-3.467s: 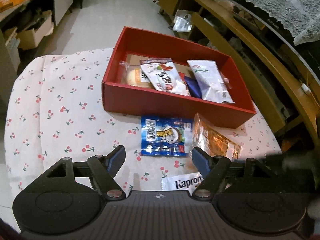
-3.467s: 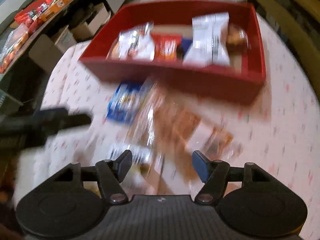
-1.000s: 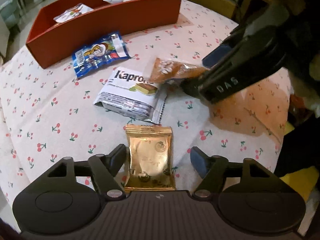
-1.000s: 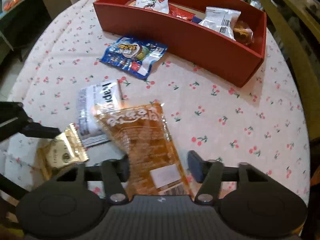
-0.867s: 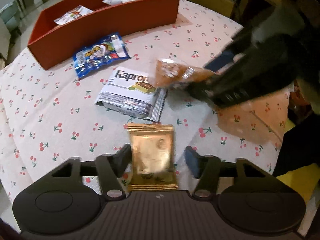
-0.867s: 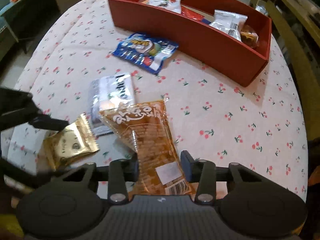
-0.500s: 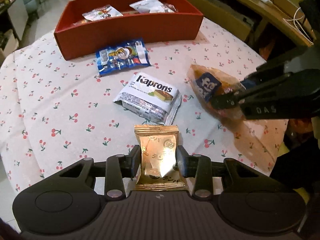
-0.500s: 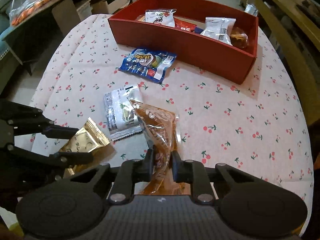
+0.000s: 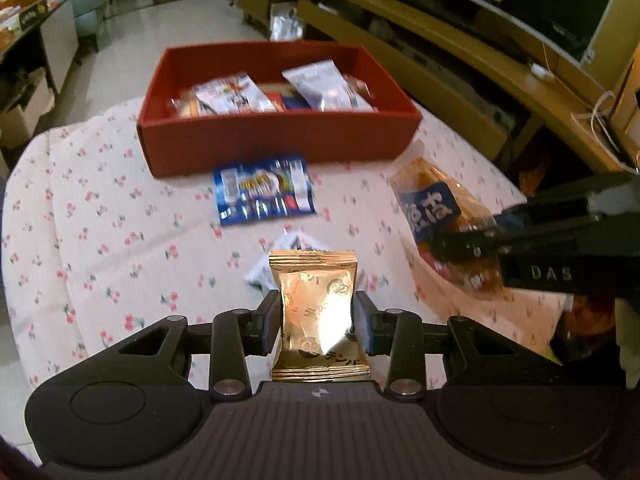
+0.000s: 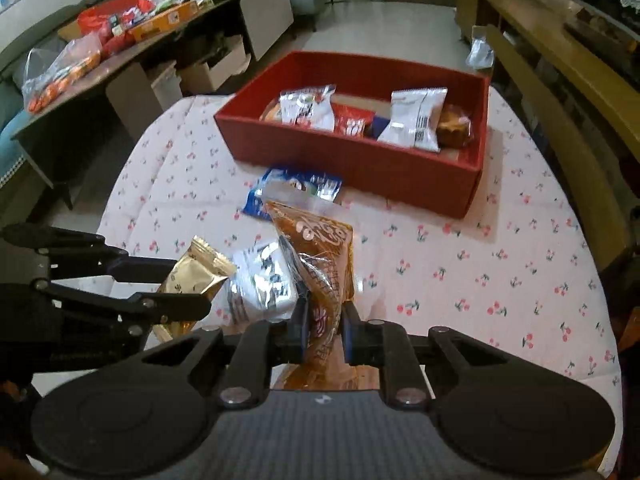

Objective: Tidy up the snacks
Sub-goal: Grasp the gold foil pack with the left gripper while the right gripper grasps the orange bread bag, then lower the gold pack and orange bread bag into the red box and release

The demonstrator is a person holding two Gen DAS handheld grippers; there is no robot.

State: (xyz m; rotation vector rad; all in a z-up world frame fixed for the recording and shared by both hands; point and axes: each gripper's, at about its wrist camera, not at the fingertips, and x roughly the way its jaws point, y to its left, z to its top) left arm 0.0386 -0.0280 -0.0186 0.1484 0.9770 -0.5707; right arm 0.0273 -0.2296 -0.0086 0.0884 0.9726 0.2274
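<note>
My left gripper (image 9: 316, 322) is shut on a gold foil packet (image 9: 314, 304) and holds it above the cherry-print table. My right gripper (image 10: 323, 326) is shut on an orange snack bag (image 10: 320, 264), also lifted; that bag also shows at the right in the left wrist view (image 9: 444, 216). The gold packet also shows at the left of the right wrist view (image 10: 196, 276). A red box (image 9: 276, 136) with several snack packets stands at the far side. A blue packet (image 9: 264, 194) lies in front of it. A white Kaprons packet (image 10: 260, 280) lies under the grippers.
The round table (image 10: 480, 280) ends close to the right and near edges. A long wooden bench (image 9: 460, 80) runs along the right. A side table with boxes and snack bags (image 10: 100, 40) stands at the left. The red box (image 10: 360, 160) fills the table's far end.
Both grippers closed on their packets and lifted them off the table. They have swung to face the red box, which now sits straight ahead.
</note>
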